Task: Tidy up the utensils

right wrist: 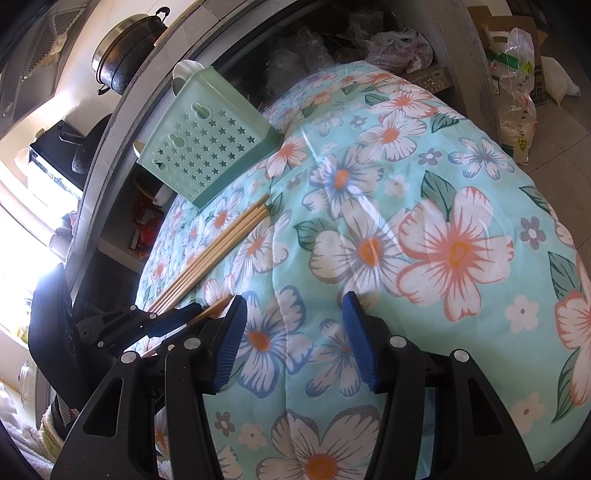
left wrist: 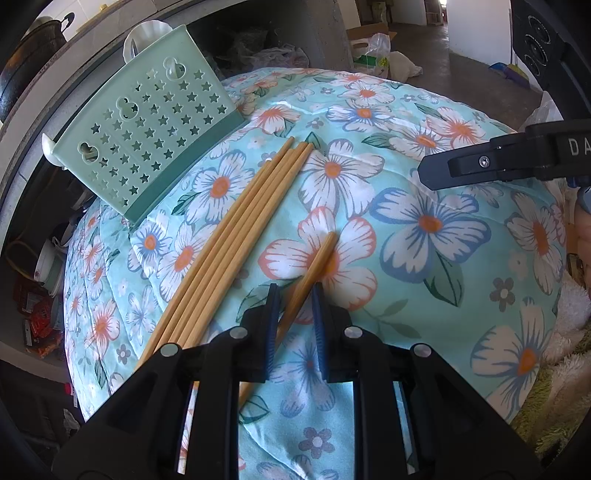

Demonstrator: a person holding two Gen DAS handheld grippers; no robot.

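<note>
A pale green utensil holder (left wrist: 147, 122) with star-shaped holes lies on its side at the far left of the floral quilt (left wrist: 424, 258); it also shows in the right wrist view (right wrist: 207, 147). Several bamboo chopsticks (left wrist: 236, 236) lie side by side in front of it, also in the right wrist view (right wrist: 214, 254). My left gripper (left wrist: 293, 291) straddles a single chopstick (left wrist: 314, 266), its jaws narrowly apart and not pressing it. My right gripper (right wrist: 293, 302) is open and empty above the quilt, to the right of the left gripper (right wrist: 173, 321).
A grey curved ledge (right wrist: 122, 122) runs behind the holder, with a dark pot (right wrist: 125, 48) above it. Plastic bags (right wrist: 513, 92) and a cardboard box (left wrist: 369, 33) sit on the floor beyond the quilt. A fluffy towel (left wrist: 554, 387) lies at the right.
</note>
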